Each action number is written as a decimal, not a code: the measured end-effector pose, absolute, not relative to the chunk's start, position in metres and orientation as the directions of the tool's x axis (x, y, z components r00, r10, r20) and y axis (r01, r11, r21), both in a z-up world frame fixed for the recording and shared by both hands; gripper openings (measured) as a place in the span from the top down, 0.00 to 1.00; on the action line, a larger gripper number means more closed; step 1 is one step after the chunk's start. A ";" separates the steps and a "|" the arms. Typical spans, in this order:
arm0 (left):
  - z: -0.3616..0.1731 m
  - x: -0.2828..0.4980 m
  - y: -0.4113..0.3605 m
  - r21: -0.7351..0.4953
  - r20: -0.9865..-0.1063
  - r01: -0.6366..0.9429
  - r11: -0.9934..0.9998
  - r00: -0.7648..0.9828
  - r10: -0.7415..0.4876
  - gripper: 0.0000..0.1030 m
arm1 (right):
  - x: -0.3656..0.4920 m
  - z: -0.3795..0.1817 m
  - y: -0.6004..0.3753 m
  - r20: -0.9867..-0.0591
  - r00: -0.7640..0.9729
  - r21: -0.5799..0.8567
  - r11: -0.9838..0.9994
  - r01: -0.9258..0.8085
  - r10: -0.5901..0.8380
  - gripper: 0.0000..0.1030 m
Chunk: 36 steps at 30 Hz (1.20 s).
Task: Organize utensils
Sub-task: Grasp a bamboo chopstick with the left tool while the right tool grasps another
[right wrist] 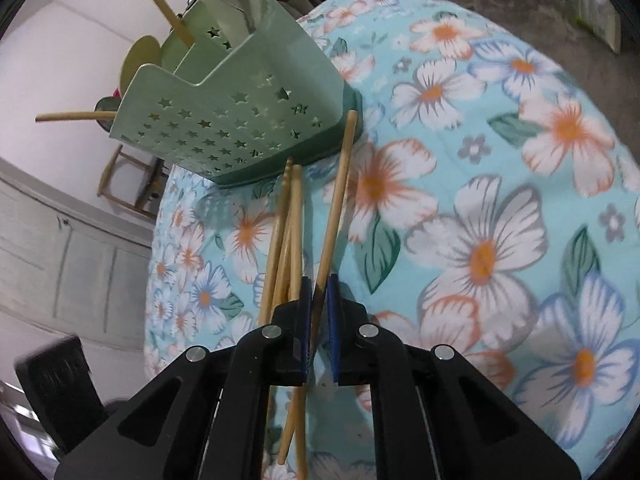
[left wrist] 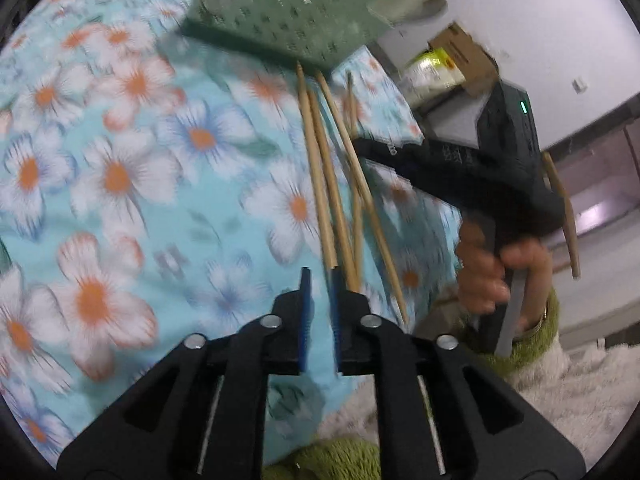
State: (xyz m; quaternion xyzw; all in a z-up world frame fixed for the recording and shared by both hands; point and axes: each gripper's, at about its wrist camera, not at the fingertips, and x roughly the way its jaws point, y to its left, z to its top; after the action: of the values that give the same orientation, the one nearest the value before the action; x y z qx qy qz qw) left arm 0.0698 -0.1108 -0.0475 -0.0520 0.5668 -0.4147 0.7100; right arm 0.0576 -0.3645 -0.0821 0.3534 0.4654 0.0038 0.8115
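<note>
A green star-punched utensil holder (right wrist: 224,120) stands on the floral tablecloth (right wrist: 480,200), with two chopsticks (right wrist: 172,12) poking out of it. Several loose bamboo chopsticks (right wrist: 280,232) lie in a bundle in front of it. My right gripper (right wrist: 318,284) is shut on one chopstick (right wrist: 338,200), which slants up toward the holder's base. In the left wrist view the holder (left wrist: 288,12) is at the top and the loose chopsticks (left wrist: 320,168) run down toward my left gripper (left wrist: 320,276). Its blue pads stand slightly apart with only cloth showing between them. A hand (left wrist: 484,268) holds the right tool.
The table's rounded edge falls away beside the chopsticks. Beyond it are a cardboard box with a yellow-green package (left wrist: 436,68), a wooden chair (right wrist: 124,184) and white cabinet doors (right wrist: 60,248). A fuzzy green and white sleeve (left wrist: 540,328) is close to my left gripper.
</note>
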 end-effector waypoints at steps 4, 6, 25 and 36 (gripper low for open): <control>-0.048 0.086 -0.128 -0.530 -0.763 0.523 0.668 0.050 -0.645 0.80 | 0.059 -0.086 -0.367 -0.775 0.551 0.547 0.765 0.340 0.309 0.92; -0.051 0.094 -0.134 -0.527 -0.765 0.520 0.673 0.054 -0.641 0.78 | 0.056 -0.087 -0.371 -0.774 0.552 0.551 0.761 0.343 0.311 0.92; -0.065 0.140 -0.185 -0.395 -0.824 0.551 0.736 0.143 -0.549 0.95 | 0.062 -0.089 -0.357 -0.785 0.552 0.506 0.805 0.311 0.280 0.91; -0.057 0.115 -0.087 -0.341 -0.846 0.398 0.852 0.264 -0.462 0.95 | 0.045 -0.081 -0.362 -0.834 0.476 0.442 0.853 0.276 0.278 0.92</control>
State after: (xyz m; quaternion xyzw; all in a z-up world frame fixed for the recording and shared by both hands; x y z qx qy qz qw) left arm 0.1148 -0.0872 -0.0567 -0.0297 0.5429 -0.2707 0.7944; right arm 0.0449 -0.3617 -0.0810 0.2709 0.5119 0.0006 0.8152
